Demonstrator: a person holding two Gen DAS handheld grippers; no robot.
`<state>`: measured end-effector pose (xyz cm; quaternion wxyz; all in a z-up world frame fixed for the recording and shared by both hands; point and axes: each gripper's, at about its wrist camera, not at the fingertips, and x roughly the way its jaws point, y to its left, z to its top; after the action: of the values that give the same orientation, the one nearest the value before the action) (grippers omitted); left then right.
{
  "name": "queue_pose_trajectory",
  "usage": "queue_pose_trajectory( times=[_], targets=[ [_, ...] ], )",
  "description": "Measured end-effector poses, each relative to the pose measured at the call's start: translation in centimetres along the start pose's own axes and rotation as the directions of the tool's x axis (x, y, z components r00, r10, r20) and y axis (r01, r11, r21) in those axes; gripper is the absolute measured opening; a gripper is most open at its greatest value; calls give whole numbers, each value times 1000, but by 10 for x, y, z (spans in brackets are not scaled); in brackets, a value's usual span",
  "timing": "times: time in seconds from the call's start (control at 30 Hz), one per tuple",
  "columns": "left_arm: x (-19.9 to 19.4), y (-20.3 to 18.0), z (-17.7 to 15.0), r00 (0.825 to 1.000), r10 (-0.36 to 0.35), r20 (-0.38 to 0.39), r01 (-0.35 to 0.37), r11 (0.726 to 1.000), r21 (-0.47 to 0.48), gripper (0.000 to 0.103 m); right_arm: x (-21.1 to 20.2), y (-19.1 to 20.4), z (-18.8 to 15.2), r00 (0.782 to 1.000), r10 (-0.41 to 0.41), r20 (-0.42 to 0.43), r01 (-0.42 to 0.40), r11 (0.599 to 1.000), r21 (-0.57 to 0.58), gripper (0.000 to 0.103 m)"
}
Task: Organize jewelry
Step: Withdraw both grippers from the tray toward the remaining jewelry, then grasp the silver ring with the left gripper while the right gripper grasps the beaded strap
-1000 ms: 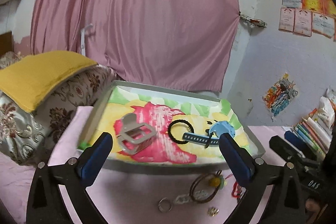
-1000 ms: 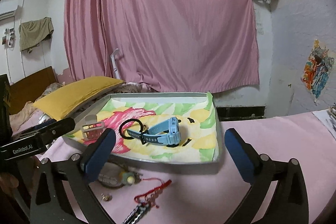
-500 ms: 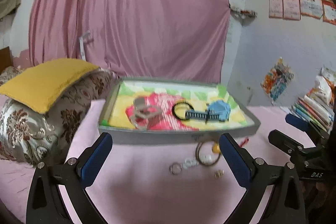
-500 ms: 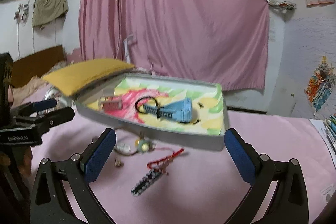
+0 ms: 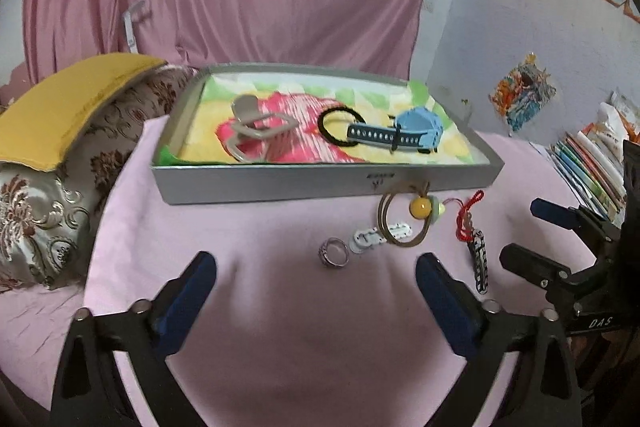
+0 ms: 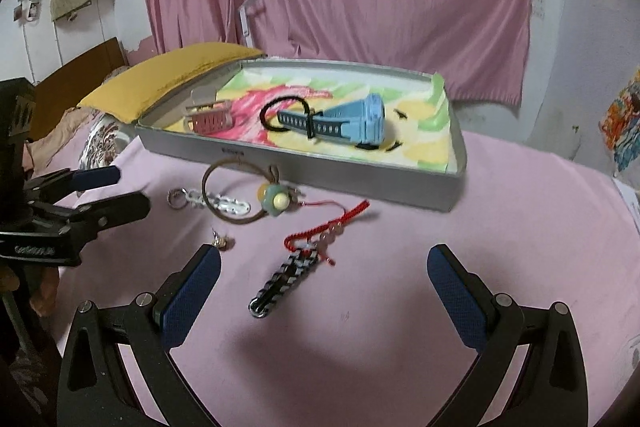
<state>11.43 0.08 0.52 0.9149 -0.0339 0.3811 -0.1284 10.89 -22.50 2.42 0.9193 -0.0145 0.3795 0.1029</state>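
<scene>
While looking out along the left claw (image 5: 316, 263), found it spread wide and empty above the pink bed sheet (image 5: 280, 327), with the silver ring (image 5: 334, 254) lying just ahead between the tips. Judged the ring light, hard and slippery, apt to skid on cloth; best pinched across its band from above. Found the right claw (image 6: 324, 255) likewise spread and holding nothing, aimed at the black-and-white chain bracelet (image 6: 282, 283). Judged that limp and light, tangled at its far end with a red cord (image 6: 340, 219); would take it mid-length and expect the cord to drag along. Noted a white clip (image 5: 370, 238) touching a brown cord loop (image 5: 384, 223) with a yellow bead, near the ring. Noted a tiny earring (image 6: 221, 242) by the right claw's left tip, easy to knock. Beyond, saw the grey tray (image 5: 280, 185) already carrying a blue watch (image 5: 416, 131), black hair tie (image 5: 325, 127) and grey clasp (image 5: 256, 131); its near wall to be cleared on any carry.
</scene>
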Motion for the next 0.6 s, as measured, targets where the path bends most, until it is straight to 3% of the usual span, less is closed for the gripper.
queue_pose_trajectory(
  times=[0.17, 0.2, 0.27, 0.4, 0.5, 0.6],
  targets=[
    [12, 1, 1, 998, -17, -55, 16, 1000, -9, 70, 6, 8, -2, 1000, -4, -24, 4, 1000, -12, 97],
    [13, 0, 1, 998, -19, -59, 18, 1000, -9, 68, 7, 9, -2, 1000, -4, -27, 4, 1000, -12, 95],
    [15, -1, 1, 998, -19, -64, 18, 1000, -7, 64, 8, 10, -2, 999, 0, -40, 0, 1000, -10, 78],
    [19, -4, 3, 997, -15, -77, 15, 1000, 1, 59, 12, 11, -4, 998, 7, -56, -7, 1000, 8, 70],
    [22, -6, 4, 996, -10, -89, 11, 1000, 9, 53, 14, 11, -5, 998, 20, -64, -18, 1000, 22, 56],
    [27, -11, 5, 995, -5, -103, 7, 1000, 24, 47, 14, 12, -6, 997, 36, -69, -34, 999, 30, 55]
  ],
)
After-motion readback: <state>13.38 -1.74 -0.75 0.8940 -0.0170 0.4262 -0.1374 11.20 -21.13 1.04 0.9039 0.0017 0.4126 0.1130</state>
